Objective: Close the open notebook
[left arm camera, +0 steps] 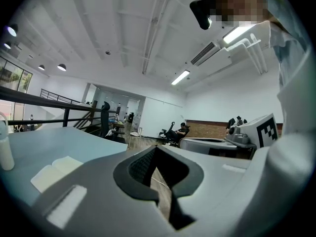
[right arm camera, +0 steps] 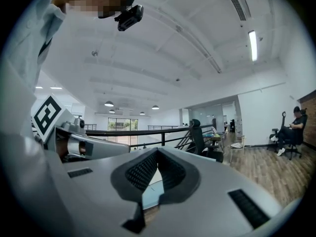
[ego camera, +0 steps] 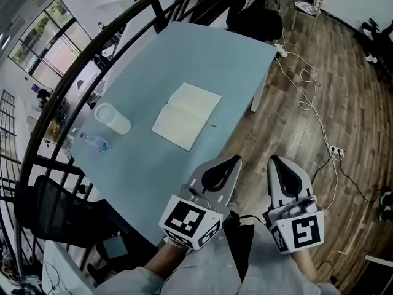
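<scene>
Two claws are in play, one in each hand, held side by side. The left gripper (ego camera: pixel 222 172) sits just at the near edge of the one pale blue rectangular table (ego camera: pixel 184 48). The right gripper (ego camera: pixel 279 166) hangs beside it, over the brown wood-plank floor (ego camera: pixel 344 91).

In the left gripper view the left gripper (left arm camera: pixel 157 154) has its black ribbed pads (left arm camera: pixel 140 167) meeting at the tips. Only the hollow behind them is left, and nothing is caught in it. The right gripper view shows the right gripper (right arm camera: pixel 158 154) closed the same way, tips together and gripping nothing.

There is one open notebook with cream blank pages (ego camera: pixel 186 115). It lies flat on the table, spread wide, ahead of the left claw and a little to its left, well apart from both claws. From the left gripper view the notebook (left arm camera: pixel 53 173) shows low and to the left of the jaws.

Farther left of the notebook, beyond either claw's tips, are two more things. One is a translucent white cylindrical container (ego camera: pixel 113 118). The other is a clear plastic bottle lying on its side (ego camera: pixel 96 142).

To the right of the right claw, white cables (ego camera: pixel 313 112) trail across the floor to one white power strip (ego camera: pixel 336 152).
</scene>
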A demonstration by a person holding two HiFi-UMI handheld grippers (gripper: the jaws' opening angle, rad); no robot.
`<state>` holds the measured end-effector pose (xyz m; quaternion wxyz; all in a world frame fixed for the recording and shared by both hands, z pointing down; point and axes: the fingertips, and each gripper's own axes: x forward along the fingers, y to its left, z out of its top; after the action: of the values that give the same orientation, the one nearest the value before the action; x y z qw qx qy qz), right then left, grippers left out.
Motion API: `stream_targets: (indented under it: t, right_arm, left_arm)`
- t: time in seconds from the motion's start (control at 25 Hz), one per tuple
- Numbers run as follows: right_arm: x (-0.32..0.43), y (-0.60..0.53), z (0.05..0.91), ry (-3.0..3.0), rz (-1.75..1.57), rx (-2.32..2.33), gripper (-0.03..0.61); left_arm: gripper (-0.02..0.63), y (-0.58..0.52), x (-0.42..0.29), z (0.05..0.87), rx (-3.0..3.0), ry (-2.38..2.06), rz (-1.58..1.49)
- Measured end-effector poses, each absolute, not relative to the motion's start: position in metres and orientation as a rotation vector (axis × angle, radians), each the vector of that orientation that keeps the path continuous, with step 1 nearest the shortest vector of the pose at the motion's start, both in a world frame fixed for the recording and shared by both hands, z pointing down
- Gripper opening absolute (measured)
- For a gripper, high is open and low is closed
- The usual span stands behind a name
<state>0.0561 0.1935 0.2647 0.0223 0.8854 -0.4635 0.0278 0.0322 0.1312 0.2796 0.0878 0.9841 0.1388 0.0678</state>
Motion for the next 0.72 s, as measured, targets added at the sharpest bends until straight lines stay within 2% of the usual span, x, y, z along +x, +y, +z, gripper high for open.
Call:
stream_targets:
  t: [0.72]
  right_arm:
    - [0.083, 0.122, 0.274, -1.657, 0.056, 2.477, -0.002]
  left_arm:
    - [0.002, 0.059, 0.039, 0.279, 2.952, 0.071, 0.133]
